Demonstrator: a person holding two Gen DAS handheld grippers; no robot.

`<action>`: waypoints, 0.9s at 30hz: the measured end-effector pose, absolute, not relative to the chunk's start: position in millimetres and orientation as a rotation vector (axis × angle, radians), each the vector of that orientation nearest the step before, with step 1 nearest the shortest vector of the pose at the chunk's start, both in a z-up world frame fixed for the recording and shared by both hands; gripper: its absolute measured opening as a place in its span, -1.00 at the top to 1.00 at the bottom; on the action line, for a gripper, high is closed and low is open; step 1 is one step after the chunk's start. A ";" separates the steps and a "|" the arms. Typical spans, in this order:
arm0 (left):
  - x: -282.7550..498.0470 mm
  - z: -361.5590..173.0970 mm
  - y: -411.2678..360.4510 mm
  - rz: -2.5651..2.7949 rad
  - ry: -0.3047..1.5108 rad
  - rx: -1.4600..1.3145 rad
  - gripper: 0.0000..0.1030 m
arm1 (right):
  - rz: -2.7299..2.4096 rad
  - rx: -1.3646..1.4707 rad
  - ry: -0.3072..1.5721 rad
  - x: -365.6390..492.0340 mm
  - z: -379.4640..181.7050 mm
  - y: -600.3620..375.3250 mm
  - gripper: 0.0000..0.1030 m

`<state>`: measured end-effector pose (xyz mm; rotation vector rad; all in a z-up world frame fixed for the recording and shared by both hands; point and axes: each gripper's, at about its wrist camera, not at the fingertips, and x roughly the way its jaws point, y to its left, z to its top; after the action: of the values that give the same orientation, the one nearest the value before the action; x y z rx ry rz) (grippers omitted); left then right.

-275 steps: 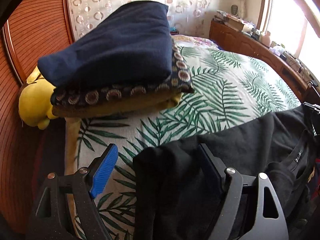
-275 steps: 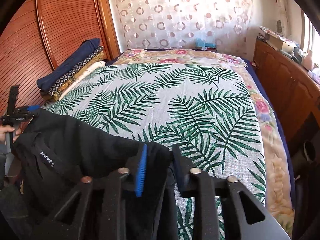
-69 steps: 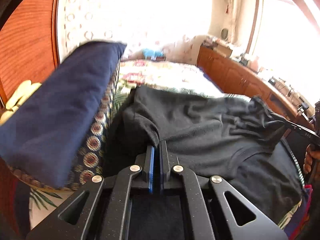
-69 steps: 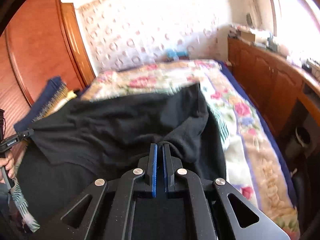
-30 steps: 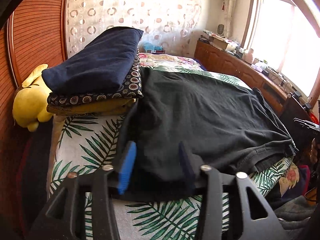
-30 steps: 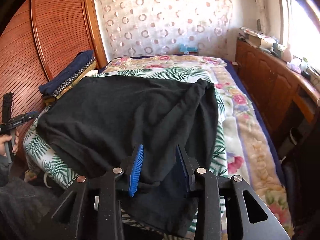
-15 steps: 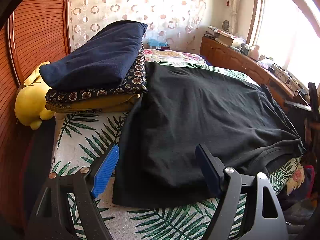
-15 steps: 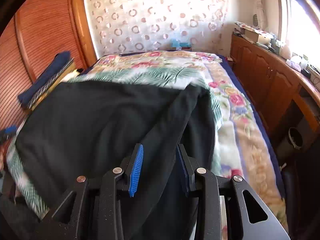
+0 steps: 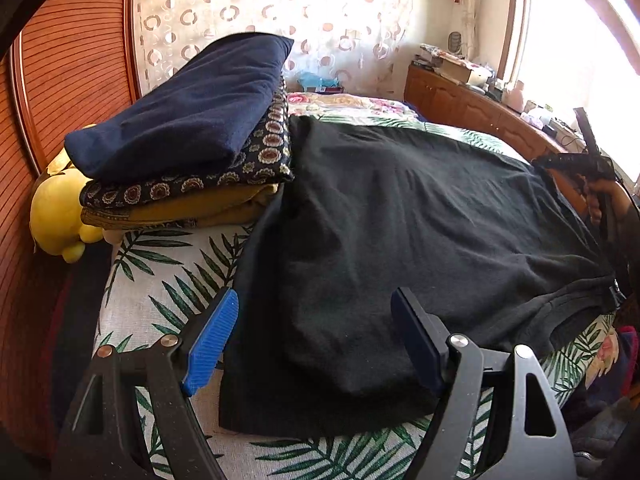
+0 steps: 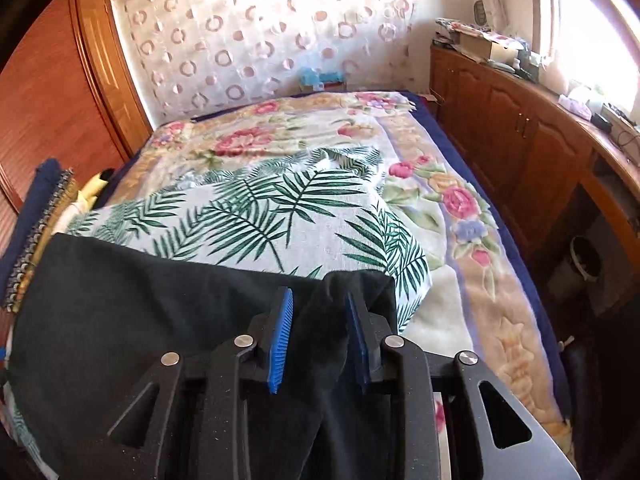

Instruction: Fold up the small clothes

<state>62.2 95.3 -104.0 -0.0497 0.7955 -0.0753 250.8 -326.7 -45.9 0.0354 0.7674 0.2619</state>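
Garment (image 9: 400,240) spread flat on bed (image 9: 160,276), left edge touching folded stack (image 9: 192,152). Stack at bed's left side, against headboard (image 9: 60,80), soft toy (image 9: 60,216) wedged between. Cabinet (image 10: 520,128) along bed's right side; curtain (image 10: 260,32) behind far end.

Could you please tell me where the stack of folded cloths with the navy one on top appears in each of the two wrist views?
Left wrist view: the stack of folded cloths fills the upper left, its edge meeting the black garment.
Right wrist view: the stack is a thin strip at the far left edge.
Shared landmark: the circle-patterned curtain behind the bed.
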 end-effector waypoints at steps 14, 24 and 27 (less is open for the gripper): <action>69.3 -119.2 96.6 -0.060 0.840 -0.042 -0.54 | 0.045 0.025 0.725 221.3 -27.5 -372.7 0.81; 71.5 -120.3 98.6 -0.053 0.847 -0.045 -0.54 | 0.195 0.012 0.689 191.3 -27.2 -360.8 0.37; 72.8 -120.7 97.8 -0.050 0.853 -0.037 -0.54 | 0.207 0.023 0.702 193.8 -30.0 -365.9 0.37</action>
<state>72.8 97.8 -120.7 -0.0367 0.8526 -0.0496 193.8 -365.9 -30.0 0.0230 0.7018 0.2066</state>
